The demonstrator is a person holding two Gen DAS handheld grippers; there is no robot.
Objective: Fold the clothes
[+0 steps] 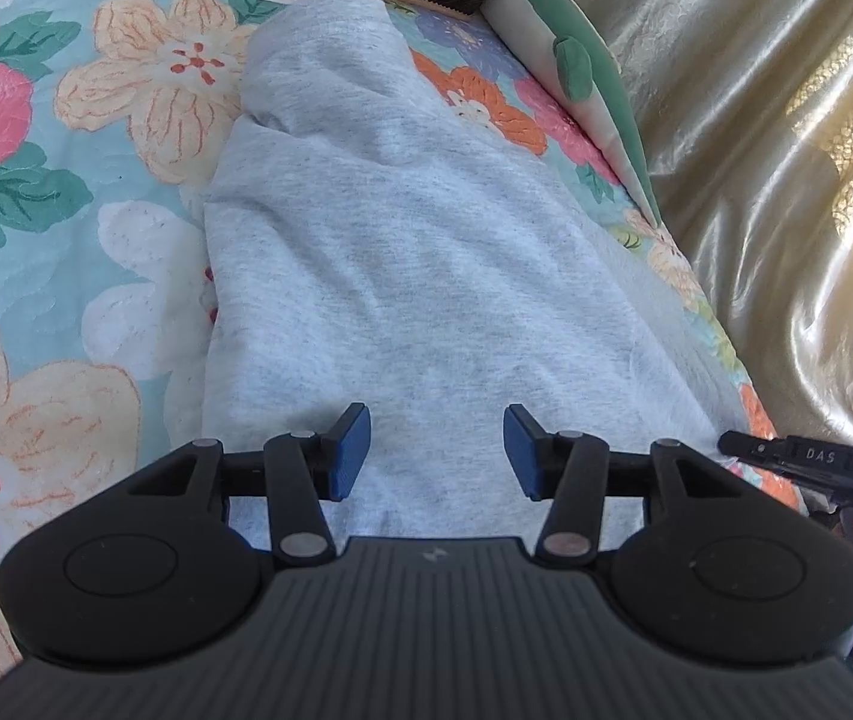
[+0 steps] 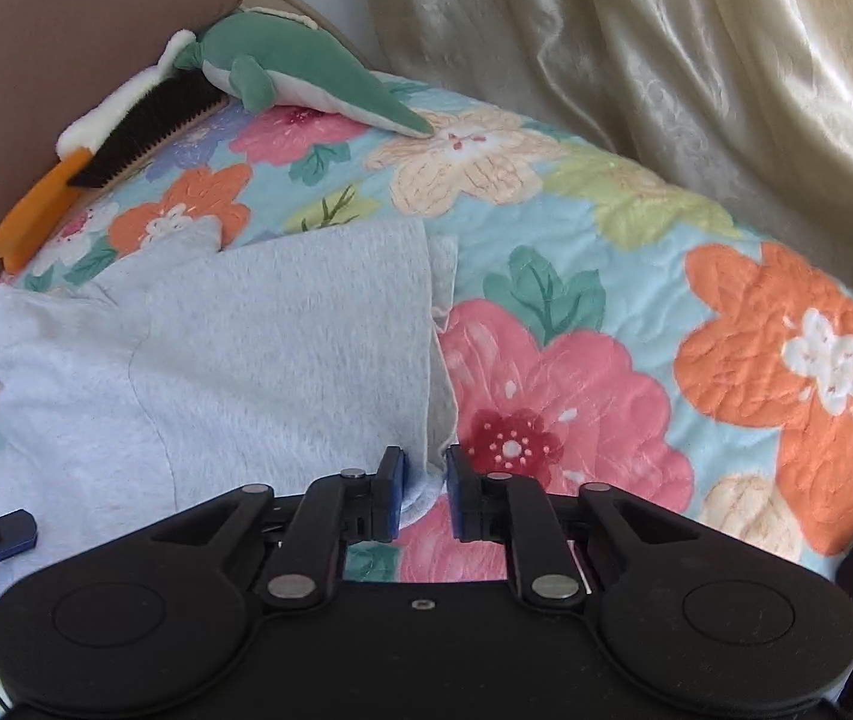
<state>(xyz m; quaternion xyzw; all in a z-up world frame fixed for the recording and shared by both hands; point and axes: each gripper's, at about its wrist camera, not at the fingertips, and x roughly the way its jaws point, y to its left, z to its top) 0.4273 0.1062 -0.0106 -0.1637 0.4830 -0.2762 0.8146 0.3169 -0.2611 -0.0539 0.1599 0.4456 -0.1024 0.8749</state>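
A light grey garment [image 1: 402, 252] lies partly folded on the floral quilt, stretching away from me in the left wrist view. My left gripper [image 1: 437, 450] hovers over its near end, jaws wide apart with only cloth beneath them. In the right wrist view the garment [image 2: 246, 360] fills the left half, its folded edge running down to my right gripper [image 2: 425, 495]. The jaws there stand narrowly apart around the garment's lower corner. The cloth rests against the left pad, and quilt shows between it and the right pad. Part of the right gripper [image 1: 810, 462] shows at the left view's right edge.
The floral quilt [image 2: 606, 240] covers the bed. A cream satin curtain [image 2: 666, 60] hangs along its far side. At the head lie a green plush toy [image 2: 294, 78], a dark brush [image 2: 144, 132], an orange item [image 2: 36, 210] and a brown pillow [image 2: 54, 30].
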